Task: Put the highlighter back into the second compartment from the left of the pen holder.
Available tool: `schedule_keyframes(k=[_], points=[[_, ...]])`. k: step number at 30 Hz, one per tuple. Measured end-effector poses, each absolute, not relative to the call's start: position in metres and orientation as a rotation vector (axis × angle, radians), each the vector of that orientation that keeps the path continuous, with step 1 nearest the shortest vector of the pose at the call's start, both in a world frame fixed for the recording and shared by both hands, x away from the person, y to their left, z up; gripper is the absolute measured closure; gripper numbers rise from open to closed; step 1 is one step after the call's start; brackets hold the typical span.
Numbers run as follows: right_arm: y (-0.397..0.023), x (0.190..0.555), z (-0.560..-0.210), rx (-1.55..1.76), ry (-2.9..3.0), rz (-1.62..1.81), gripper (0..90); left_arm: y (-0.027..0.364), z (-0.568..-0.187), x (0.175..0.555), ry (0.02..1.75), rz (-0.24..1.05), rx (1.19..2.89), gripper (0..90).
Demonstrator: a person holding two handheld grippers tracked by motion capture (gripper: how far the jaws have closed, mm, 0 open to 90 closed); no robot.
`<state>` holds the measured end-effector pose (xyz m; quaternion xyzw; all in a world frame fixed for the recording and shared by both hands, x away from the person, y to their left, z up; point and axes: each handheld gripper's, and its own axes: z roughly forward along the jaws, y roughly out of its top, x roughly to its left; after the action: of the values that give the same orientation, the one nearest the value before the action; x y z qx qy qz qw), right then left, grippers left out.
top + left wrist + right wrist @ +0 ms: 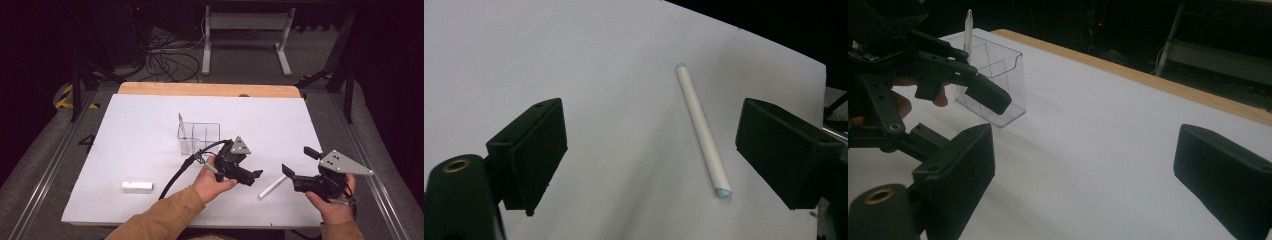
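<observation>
A white pen (272,186) (703,130) lies flat on the white table sheet (150,130), between my two grippers. My left gripper (253,175) (651,142) points right toward it, open and empty, with the pen lying just ahead between the jaws. My right gripper (299,161) (1088,165) hovers to the pen's right, open and holding nothing. A clear plastic organiser (198,136) (993,75) stands mid-table, behind the left hand. Another white pen (181,126) (968,25) stands upright in its left compartment. The left gripper (968,85) also appears in the right gripper view, in front of the organiser.
A small white block (137,186) lies near the front left of the sheet. A wooden table edge (210,89) runs along the far side. Beyond it are cables and a white stand (245,30) on the floor.
</observation>
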<state>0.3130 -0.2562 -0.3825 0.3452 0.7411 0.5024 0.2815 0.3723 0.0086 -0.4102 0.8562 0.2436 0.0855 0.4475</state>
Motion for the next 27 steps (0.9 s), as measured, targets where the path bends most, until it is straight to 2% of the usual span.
schedule_keyframes(k=[5,18,27], points=[[-0.257,0.313,-0.382,0.927,1.978,1.351,10.4,0.006,-0.411,0.371,0.608,0.193,2.116,14.3],[-0.257,0.312,-0.382,0.938,1.974,1.358,10.3,-0.011,-0.417,0.368,0.649,0.153,2.169,30.9],[-0.257,0.312,-0.381,0.929,1.967,1.353,10.4,-0.028,-0.426,0.368,0.647,0.147,2.217,37.9]])
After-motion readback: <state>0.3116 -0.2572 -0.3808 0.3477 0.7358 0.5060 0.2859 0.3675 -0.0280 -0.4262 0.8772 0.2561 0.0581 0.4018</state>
